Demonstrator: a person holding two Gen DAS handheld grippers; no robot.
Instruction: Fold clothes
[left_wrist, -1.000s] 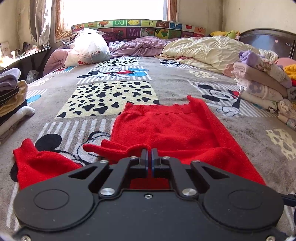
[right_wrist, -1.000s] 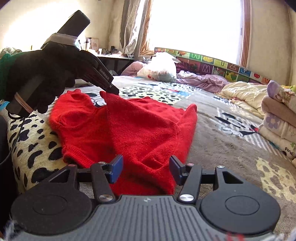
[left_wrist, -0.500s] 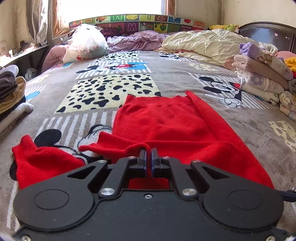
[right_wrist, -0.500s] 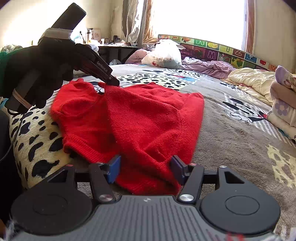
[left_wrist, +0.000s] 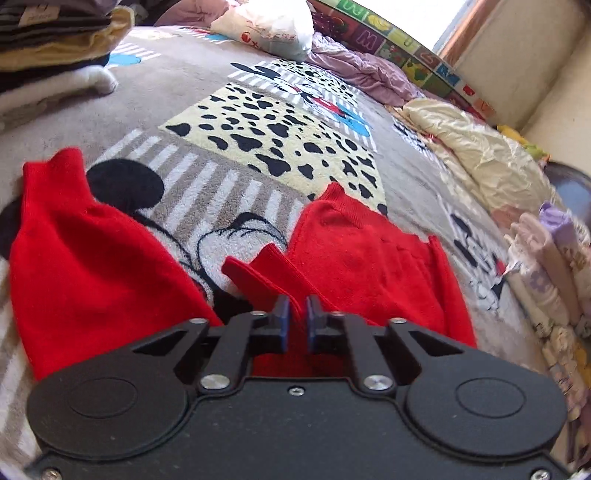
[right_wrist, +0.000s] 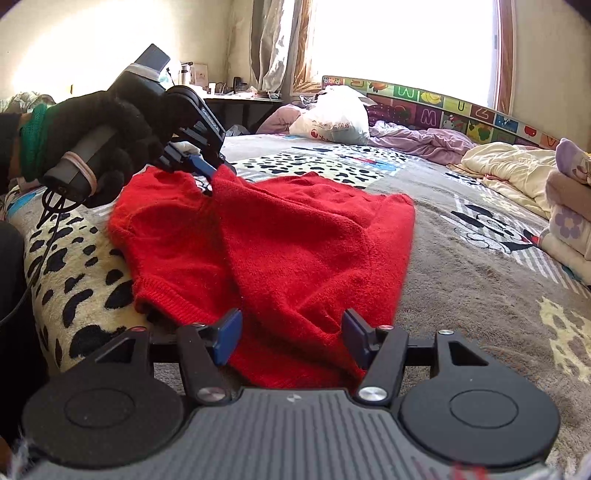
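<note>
A red knit sweater (right_wrist: 295, 243) lies partly folded on the patterned bed blanket (right_wrist: 480, 280). In the left wrist view its body (left_wrist: 369, 266) lies to the right and one sleeve (left_wrist: 81, 266) lies spread to the left. My left gripper (left_wrist: 295, 314) is nearly closed, its jaws a small gap apart around a fold of the red fabric. It also shows in the right wrist view (right_wrist: 212, 173), held by a black-gloved hand at the sweater's far left edge. My right gripper (right_wrist: 291, 332) is open, its jaws on either side of the sweater's near edge.
A stack of folded clothes (left_wrist: 48, 44) lies at the left. Another folded pile (right_wrist: 569, 206) sits at the right. A white plastic bag (right_wrist: 332, 118), a purple garment (right_wrist: 417, 138) and a cream quilt (right_wrist: 509, 166) lie toward the window. The blanket edge drops off at the near left.
My left gripper has tilted and swung left, and its jaws have parted slightly on the red fold. The right gripper has stayed open at the sweater's near edge.
</note>
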